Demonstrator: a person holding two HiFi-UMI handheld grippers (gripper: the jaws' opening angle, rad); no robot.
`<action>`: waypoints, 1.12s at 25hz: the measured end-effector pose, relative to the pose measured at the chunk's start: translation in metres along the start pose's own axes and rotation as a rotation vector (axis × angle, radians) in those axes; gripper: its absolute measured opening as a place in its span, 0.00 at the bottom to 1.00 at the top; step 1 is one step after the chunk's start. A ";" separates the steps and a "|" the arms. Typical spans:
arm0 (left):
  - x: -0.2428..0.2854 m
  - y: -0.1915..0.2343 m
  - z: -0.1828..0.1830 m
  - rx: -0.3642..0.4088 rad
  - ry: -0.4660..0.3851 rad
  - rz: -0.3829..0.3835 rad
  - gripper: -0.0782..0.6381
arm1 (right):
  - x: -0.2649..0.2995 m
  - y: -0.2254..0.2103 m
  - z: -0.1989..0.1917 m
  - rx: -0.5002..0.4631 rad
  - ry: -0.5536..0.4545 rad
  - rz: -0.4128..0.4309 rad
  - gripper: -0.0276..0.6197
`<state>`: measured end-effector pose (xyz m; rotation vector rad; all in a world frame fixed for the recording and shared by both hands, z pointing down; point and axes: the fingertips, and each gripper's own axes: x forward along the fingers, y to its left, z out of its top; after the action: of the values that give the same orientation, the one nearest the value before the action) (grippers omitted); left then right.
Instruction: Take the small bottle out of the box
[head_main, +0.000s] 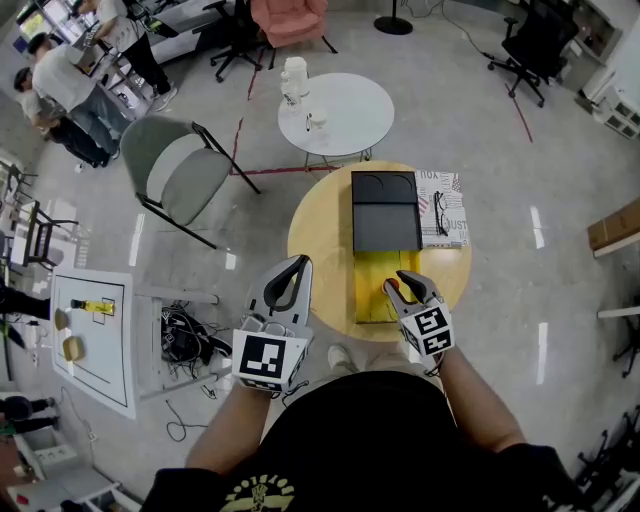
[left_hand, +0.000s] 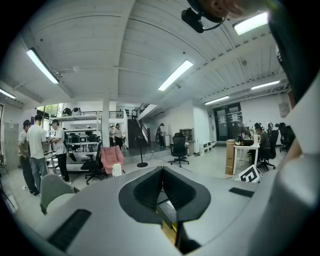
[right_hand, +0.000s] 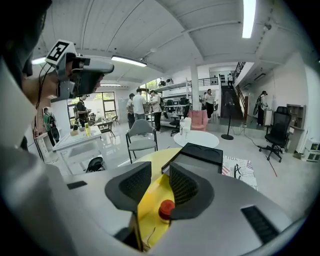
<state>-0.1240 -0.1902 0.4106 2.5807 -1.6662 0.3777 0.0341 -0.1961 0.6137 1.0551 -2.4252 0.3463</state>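
The box (head_main: 376, 290) lies open on the round yellow table (head_main: 320, 235), with its yellow inside showing and its black lid (head_main: 385, 210) folded back on the far side. The small bottle's red cap (right_hand: 166, 209) shows inside the box, low beside the right jaw and partly hidden by it. My right gripper (right_hand: 156, 186) hangs just over the yellow interior (right_hand: 150, 205), open, its pads off the cap. In the head view the right gripper (head_main: 398, 281) is above the box's near end. My left gripper (head_main: 298, 265) floats off the table's left edge, shut and empty; the left gripper (left_hand: 162, 174) shows its jaws meeting.
A pair of glasses (head_main: 441, 213) rests on a printed sheet (head_main: 455, 205) at the table's right. Beyond stand a white round table (head_main: 340, 125) with cups, a grey folding chair (head_main: 175, 165) and a white bench (head_main: 95, 335) at the left. People stand far left.
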 end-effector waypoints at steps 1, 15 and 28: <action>0.000 0.000 0.000 -0.001 0.001 0.003 0.13 | 0.002 0.000 -0.004 0.007 0.010 0.005 0.24; 0.002 0.002 -0.018 -0.021 0.043 0.024 0.13 | 0.029 -0.005 -0.051 0.032 0.090 0.024 0.27; 0.005 0.004 -0.027 -0.018 0.082 0.041 0.13 | 0.046 -0.014 -0.081 0.000 0.167 0.035 0.28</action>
<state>-0.1306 -0.1921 0.4373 2.4856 -1.6890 0.4622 0.0428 -0.2017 0.7073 0.9453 -2.2968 0.4289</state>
